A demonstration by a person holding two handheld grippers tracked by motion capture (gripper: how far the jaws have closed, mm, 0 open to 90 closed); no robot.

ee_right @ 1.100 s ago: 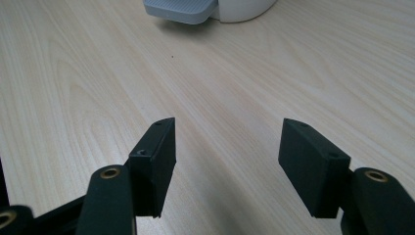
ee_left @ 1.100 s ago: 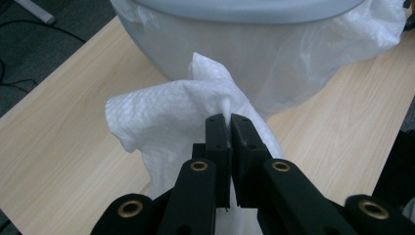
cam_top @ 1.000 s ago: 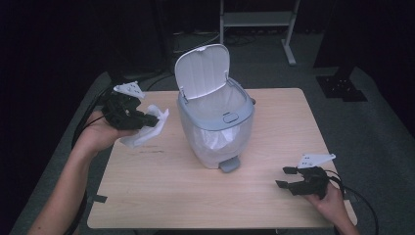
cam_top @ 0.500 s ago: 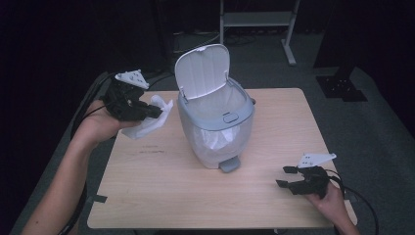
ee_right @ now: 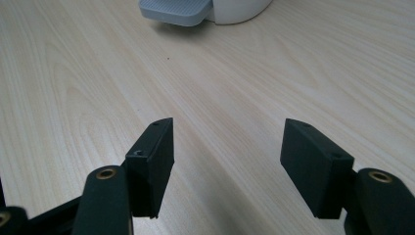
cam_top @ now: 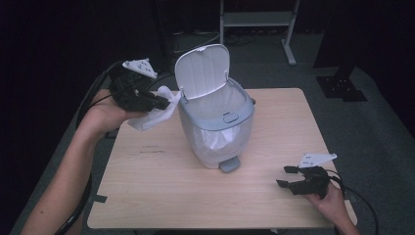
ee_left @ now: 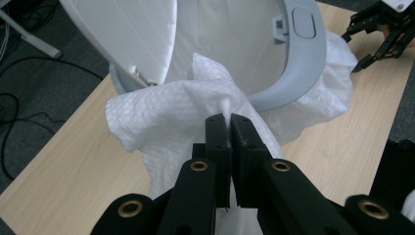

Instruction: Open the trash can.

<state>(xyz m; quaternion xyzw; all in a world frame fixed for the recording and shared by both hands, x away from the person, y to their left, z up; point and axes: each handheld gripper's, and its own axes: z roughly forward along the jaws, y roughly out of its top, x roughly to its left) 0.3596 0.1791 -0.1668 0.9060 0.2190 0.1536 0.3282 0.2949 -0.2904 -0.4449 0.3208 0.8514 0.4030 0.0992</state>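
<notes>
**Tissue held at bin mouth, not yet dropped**

The left gripper [cam_top: 164,102] is pinching a crumpled white tissue [cam_top: 155,111] between its jaws, which are standing pressed together on a fold near the tissue's upper edge. The tissue is hanging above the table [cam_top: 161,186], just beside the rim of the bin [cam_top: 218,128], whose lid [cam_top: 201,71] is standing open. The right gripper [cam_top: 286,176] is resting low near the table's front right corner, jaws apart and holding nothing, well clear of the pedal [ee_right: 177,11].

Judgement: the tissue is light, soft and limp; it is draping freely below the pinch and offers no stiffness. A pinch on a bunched fold is the sound hold, since a single thin layer could tear or slip. The loose tail may catch on the rim or the liner [cam_top: 215,142].
</notes>
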